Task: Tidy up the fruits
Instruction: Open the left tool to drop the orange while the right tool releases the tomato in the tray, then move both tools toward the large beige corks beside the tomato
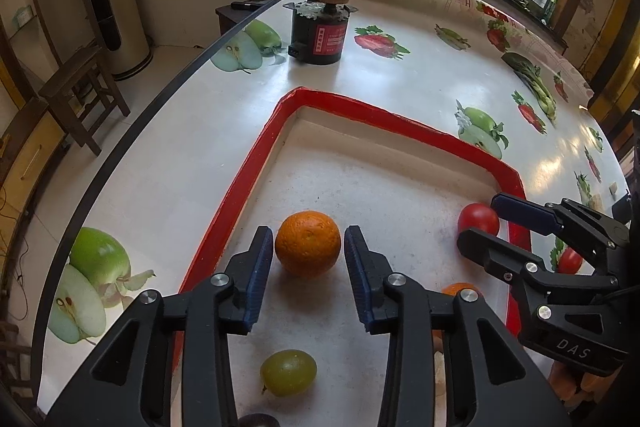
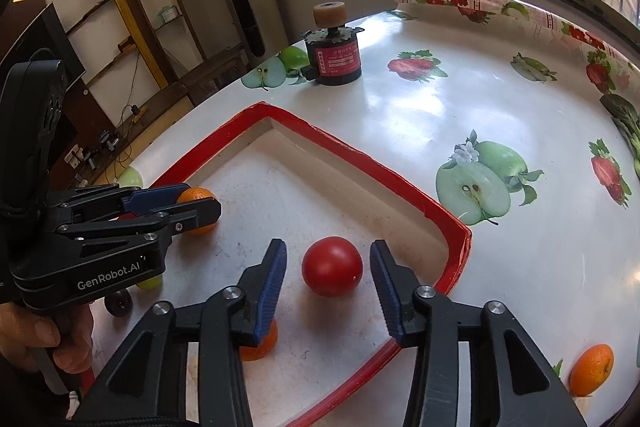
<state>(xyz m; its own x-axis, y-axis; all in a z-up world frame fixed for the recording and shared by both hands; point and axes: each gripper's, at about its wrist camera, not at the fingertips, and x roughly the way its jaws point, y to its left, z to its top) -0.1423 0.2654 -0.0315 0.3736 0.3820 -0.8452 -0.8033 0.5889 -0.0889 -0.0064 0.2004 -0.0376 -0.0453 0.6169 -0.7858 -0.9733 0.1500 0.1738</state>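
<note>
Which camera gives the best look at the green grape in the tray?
The left wrist view: the green grape lies whole between the left gripper's arms. In the right wrist view only a sliver shows below the left gripper.

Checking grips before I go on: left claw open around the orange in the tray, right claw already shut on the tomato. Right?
Not quite. In the right wrist view the right claw is open around the tomato, gaps on both sides. The left claw is indeed open around the orange in the tray.

A dark round fruit point(image 1: 256, 420) is cut off by the left wrist view's bottom edge, and the right gripper's finger point(image 2: 268, 291) half hides a small orange point(image 2: 262, 345).
</note>
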